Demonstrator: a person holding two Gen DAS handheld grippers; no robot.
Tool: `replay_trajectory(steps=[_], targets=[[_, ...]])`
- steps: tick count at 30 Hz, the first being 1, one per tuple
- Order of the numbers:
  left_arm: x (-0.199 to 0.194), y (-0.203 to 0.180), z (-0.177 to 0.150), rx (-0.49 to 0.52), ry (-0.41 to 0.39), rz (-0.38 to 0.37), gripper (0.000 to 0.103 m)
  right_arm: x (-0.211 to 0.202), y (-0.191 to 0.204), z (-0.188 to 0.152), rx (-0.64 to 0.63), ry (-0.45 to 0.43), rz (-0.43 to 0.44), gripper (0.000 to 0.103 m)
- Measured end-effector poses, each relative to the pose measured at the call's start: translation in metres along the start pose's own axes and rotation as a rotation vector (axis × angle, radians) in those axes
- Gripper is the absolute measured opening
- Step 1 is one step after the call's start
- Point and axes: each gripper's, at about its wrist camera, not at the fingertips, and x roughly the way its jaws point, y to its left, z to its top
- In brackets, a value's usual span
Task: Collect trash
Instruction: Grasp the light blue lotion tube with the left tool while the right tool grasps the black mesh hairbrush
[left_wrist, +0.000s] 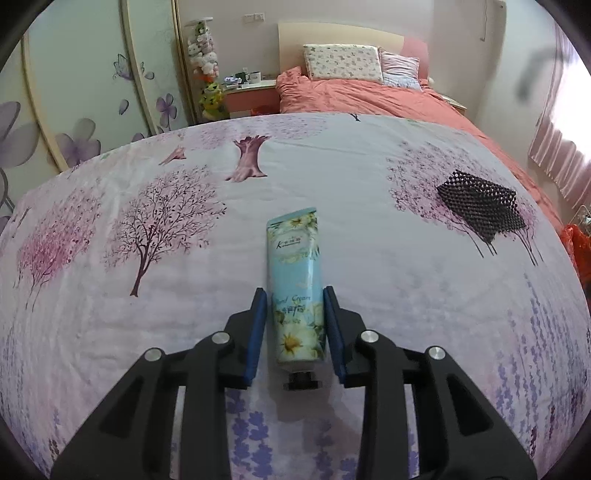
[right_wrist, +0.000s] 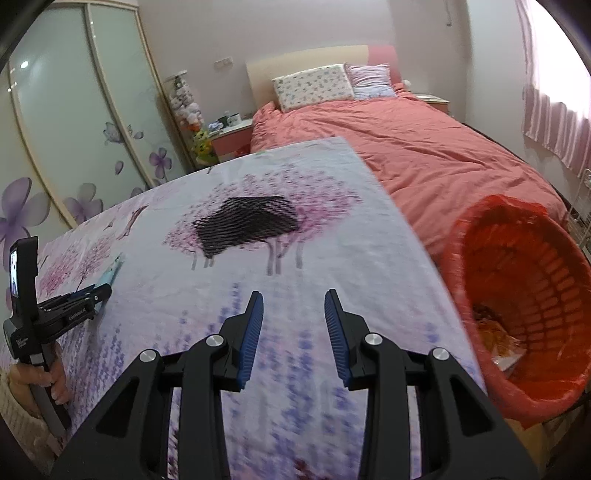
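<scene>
My left tool (left_wrist: 294, 291) points down at the bench (left_wrist: 351, 158). Its jaws stand apart on either side of the hand cream tube (left_wrist: 293, 251). The right-hand pad (left_wrist: 332, 332) lies against the tube's edge, and a thin strip of cloth shows between the left-hand pad (left_wrist: 256, 332) and the tube, so I do not count it as clamped. The tube lies flat on the tree-printed cloth. Its black cap (left_wrist: 301, 382) is back between the jaws and its crimped end sticks out well past the fingertips.

Ahead of this tool and off to its right, well clear of the tube, a piece of black mesh netting (left_wrist: 480, 210) lies on the same cloth.

My right tool (right_wrist: 293, 295) hangs over the near part of the bench, jaws apart with only bare cloth between them. The black netting is straight ahead of it, some way past the fingertips. Far to its left my left hand (right_wrist: 55, 380) grips the handle of the other tool, with the tube's pale blue end showing past its tip.

Just to the right of the right tool, beside the bench edge, stands the red bin (right_wrist: 546, 280) lined with a red bag. A few scraps lie in its bottom. Beyond bench and bin is the bed (right_wrist: 424, 147) under a coral cover.
</scene>
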Motion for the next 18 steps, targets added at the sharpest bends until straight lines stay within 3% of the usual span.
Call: replay_trajectory(steps=[1, 3, 8, 14, 18], targets=[[0.0, 0.0, 0.0, 0.0, 0.0, 0.001, 0.032, 0.005, 0.006, 0.003, -0.006, 0.001, 0.004, 0.037], [0.0, 0.003, 0.0, -0.008, 0.001, -0.003, 0.032, 0.013, 0.014, 0.009, -0.011, -0.01, 0.004, 0.051], [0.0, 0.006, -0.001, -0.029, 0.001, -0.019, 0.032, 0.047, 0.037, 0.03, -0.033, -0.001, 0.018, 0.052], [0.001, 0.008, 0.0, -0.03, 0.001, -0.021, 0.032, 0.102, 0.052, 0.069, -0.037, 0.004, -0.06, 0.072], [0.001, 0.008, -0.001, -0.03, 0.001, -0.022, 0.032, 0.128, 0.055, 0.082, -0.066, 0.056, -0.11, 0.074]])
